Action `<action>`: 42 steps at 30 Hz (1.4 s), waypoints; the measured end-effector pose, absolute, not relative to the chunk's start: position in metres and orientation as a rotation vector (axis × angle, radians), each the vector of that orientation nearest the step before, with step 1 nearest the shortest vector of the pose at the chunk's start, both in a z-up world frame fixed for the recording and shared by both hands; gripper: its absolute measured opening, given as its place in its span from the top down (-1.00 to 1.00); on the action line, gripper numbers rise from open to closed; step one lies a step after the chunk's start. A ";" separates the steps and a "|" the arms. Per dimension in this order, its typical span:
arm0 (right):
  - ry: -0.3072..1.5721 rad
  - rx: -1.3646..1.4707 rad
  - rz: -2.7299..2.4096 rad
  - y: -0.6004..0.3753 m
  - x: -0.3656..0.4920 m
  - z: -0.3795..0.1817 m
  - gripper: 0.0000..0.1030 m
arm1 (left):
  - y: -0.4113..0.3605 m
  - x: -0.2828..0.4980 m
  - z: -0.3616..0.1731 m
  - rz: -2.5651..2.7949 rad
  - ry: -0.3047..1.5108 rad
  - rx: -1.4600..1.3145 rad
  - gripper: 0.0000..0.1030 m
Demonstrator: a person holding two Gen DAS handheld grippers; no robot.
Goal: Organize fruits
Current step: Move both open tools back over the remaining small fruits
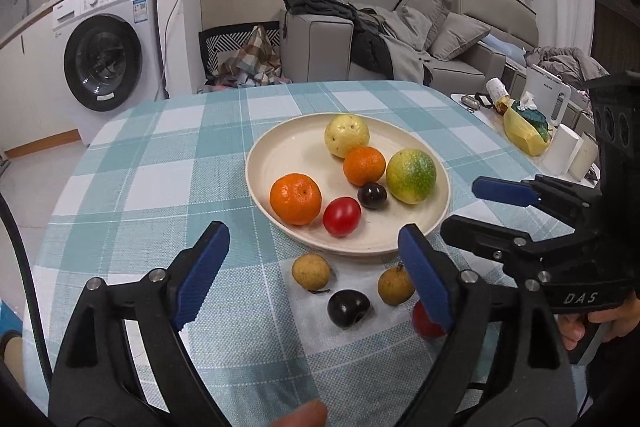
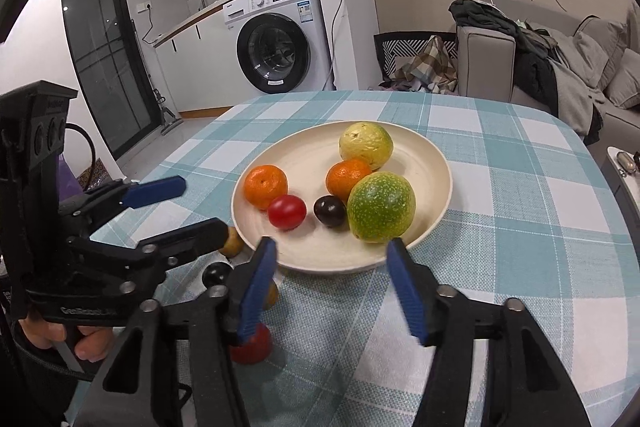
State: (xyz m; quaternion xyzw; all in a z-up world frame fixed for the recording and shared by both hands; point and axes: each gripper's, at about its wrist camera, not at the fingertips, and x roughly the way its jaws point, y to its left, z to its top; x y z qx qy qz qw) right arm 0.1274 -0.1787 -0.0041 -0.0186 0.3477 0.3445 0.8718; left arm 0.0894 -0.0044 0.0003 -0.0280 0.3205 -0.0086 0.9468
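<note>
A cream plate on the checked tablecloth holds two oranges, a yellow fruit, a green-yellow fruit, a red tomato and a dark plum. In front of the plate lie two brown longans, another dark plum and a red fruit, partly hidden by fingers. My left gripper hangs open above these loose fruits, gripping nothing. Beside it, at the plate's near rim, my right gripper is open and empty.
A washing machine stands behind the table on the left, a grey sofa with clothes behind it. A low side table with bottles and cups sits at the right. A hand holds the right gripper's handle.
</note>
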 end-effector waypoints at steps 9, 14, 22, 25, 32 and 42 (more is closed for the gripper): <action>0.712 -0.030 0.665 -0.189 0.122 0.000 -0.94 | -0.007 0.070 0.006 -0.005 0.643 -0.037 -0.97; 0.705 -0.035 0.660 -0.192 0.114 0.003 -1.00 | -0.010 0.061 0.005 -0.004 0.642 -0.029 -0.98; 0.692 -0.035 0.672 -0.196 0.104 0.004 -1.00 | -0.008 0.055 -0.001 -0.009 0.647 -0.049 -0.98; 0.708 -0.046 0.678 -0.195 0.103 0.000 -1.00 | -0.007 0.055 -0.003 -0.012 0.650 -0.055 -0.98; 0.745 -0.050 0.688 -0.192 0.104 -0.009 -1.00 | -0.004 0.059 -0.009 -0.007 0.664 -0.064 -0.98; 0.783 -0.078 0.695 -0.185 0.104 -0.012 -1.00 | -0.004 0.059 -0.010 -0.002 0.668 -0.067 -0.97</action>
